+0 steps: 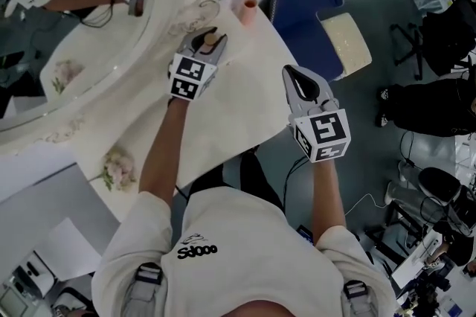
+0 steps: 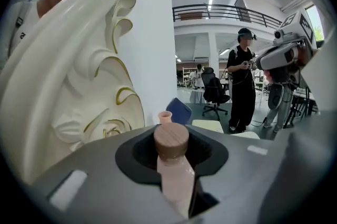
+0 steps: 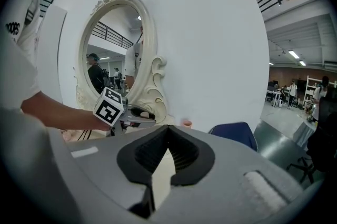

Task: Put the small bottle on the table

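The small pink bottle (image 2: pixel 177 178) has a round wooden cap (image 2: pixel 171 140). My left gripper (image 2: pixel 174 152) is shut on its body, and the cap stands up between the jaws. In the head view the left gripper (image 1: pixel 209 42) holds the bottle (image 1: pixel 210 36) over the cream table (image 1: pixel 249 88), close to the mirror's carved frame (image 1: pixel 195 10). My right gripper (image 1: pixel 296 77) hangs past the table's right edge, over the floor. Its jaws are shut with nothing in them (image 3: pixel 168 131). The right gripper view also shows the left gripper (image 3: pixel 131 115) by the mirror.
A small pink vase (image 1: pixel 248 10) stands at the table's far end, just beyond the bottle. An oval mirror (image 1: pixel 74 47) in an ornate white frame fills the left. A blue chair (image 1: pixel 305 10) with a cream cushion (image 1: pixel 346 40) stands to the right. Flowers (image 1: pixel 119 170) lie near the front-left.
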`<state>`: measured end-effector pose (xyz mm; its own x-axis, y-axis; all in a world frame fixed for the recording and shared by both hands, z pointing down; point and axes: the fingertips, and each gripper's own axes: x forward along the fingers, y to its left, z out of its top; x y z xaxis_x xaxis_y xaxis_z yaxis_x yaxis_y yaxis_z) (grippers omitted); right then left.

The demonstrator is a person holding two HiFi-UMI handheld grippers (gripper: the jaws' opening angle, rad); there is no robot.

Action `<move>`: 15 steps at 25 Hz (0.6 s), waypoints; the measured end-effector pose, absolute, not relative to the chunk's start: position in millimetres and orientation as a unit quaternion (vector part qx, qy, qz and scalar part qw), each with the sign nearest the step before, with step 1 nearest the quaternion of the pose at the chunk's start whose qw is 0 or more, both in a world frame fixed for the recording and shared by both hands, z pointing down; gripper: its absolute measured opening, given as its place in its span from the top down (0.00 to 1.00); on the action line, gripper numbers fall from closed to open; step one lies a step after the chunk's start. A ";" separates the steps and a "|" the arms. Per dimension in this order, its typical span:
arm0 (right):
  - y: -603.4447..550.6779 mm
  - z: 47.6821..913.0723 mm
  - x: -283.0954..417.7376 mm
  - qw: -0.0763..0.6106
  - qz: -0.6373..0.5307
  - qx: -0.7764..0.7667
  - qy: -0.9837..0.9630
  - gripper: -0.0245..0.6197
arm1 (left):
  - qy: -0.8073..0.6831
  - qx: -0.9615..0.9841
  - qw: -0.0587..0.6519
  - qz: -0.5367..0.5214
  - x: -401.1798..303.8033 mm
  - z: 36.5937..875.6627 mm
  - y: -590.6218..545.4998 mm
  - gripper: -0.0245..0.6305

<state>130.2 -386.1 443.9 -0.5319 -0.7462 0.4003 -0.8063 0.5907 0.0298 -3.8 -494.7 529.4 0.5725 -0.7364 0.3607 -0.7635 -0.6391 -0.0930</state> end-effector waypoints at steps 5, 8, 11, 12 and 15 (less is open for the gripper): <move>-391.0 454.9 136.3 0.192 0.092 0.450 -0.867 0.96 | -0.426 0.883 0.042 0.193 -2.7 541.4 -503.5 0.77; -391.7 457.5 139.1 0.193 0.095 0.451 -0.866 0.96 | -0.429 0.883 0.046 0.188 -4.2 542.3 -507.6 0.77; -392.3 456.7 140.6 0.193 0.096 0.453 -0.865 0.96 | -0.432 0.881 0.047 0.188 -4.3 542.6 -511.8 0.76; -392.1 456.2 141.1 0.193 0.097 0.453 -0.865 0.96 | -0.433 0.880 0.046 0.190 -4.0 542.8 -512.5 0.76; -390.8 452.9 142.7 0.193 0.094 0.455 -0.865 0.96 | -0.438 0.877 0.047 0.192 -4.2 541.7 -513.1 0.73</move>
